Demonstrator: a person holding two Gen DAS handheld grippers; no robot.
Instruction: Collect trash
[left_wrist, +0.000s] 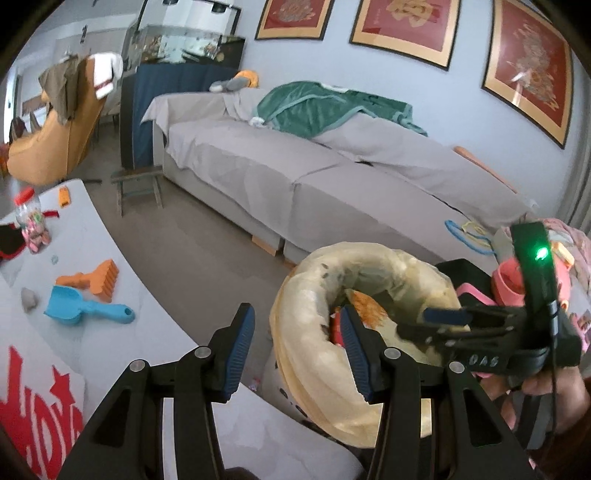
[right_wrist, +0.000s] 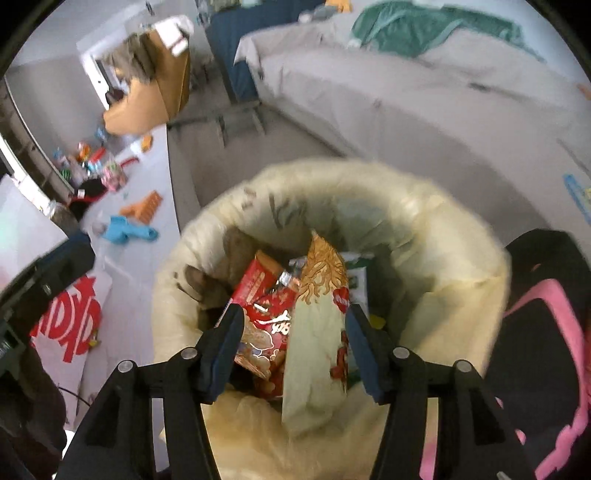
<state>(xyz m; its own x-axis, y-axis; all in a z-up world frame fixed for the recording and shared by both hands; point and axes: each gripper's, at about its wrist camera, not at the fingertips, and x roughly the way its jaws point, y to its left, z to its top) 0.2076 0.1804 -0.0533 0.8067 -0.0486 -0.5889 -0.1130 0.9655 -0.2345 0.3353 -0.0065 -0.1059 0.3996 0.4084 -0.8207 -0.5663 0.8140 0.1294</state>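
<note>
Hovering right hand-held gripper (right_wrist: 293, 326), open, over trash bin (right_wrist: 461, 236)

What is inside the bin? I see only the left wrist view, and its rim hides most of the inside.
Observer: The right wrist view looks down into the bin. A red snack packet lies inside.
Operator: Does the right gripper grip something?
Observer: No. The right gripper is open. A pale green wrapper stands between its fingers, with a gap at one pad.
</note>
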